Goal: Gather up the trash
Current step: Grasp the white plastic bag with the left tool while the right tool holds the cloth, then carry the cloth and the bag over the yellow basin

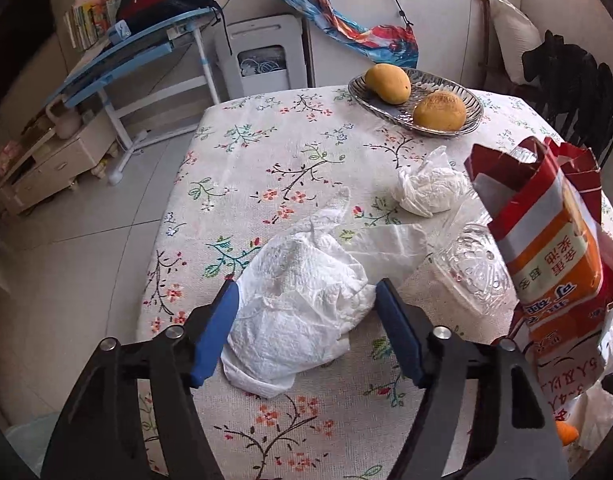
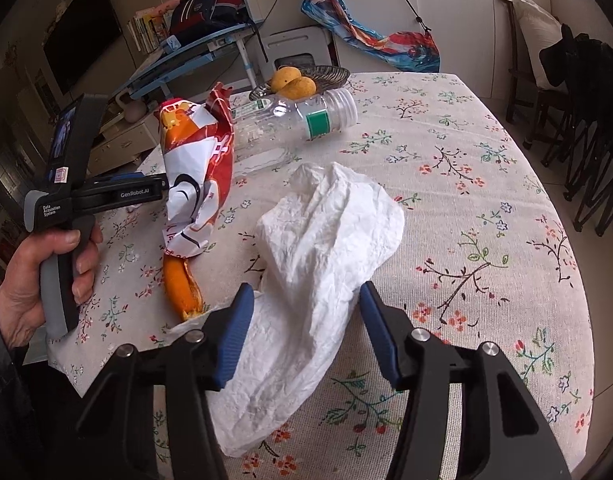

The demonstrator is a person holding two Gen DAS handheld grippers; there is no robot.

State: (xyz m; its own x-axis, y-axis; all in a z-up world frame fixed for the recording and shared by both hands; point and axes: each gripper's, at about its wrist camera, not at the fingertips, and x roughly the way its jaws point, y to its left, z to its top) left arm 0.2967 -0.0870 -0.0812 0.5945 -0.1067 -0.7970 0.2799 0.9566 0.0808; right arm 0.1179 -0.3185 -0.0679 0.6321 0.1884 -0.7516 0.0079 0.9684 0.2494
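Both grippers tilt downward, blue pads half apart. The left gripper (image 1: 306, 304) and right gripper (image 2: 304, 304) each straddle something white. A hand (image 2: 42, 276) grasps the left gripper's handle.

A matt woven tablecloth (image 1: 266, 152) printed with flowers covers the table. On it lie crinkled, embossed white paper towel (image 1: 302, 312), thin crumpled white plastic (image 2: 322, 264), a glossy red-and-orange foil bag (image 1: 554, 248) and a clear ribbed plastic bottle (image 2: 298, 124). Near the far edge stands a shiny metal dish (image 1: 416, 100)
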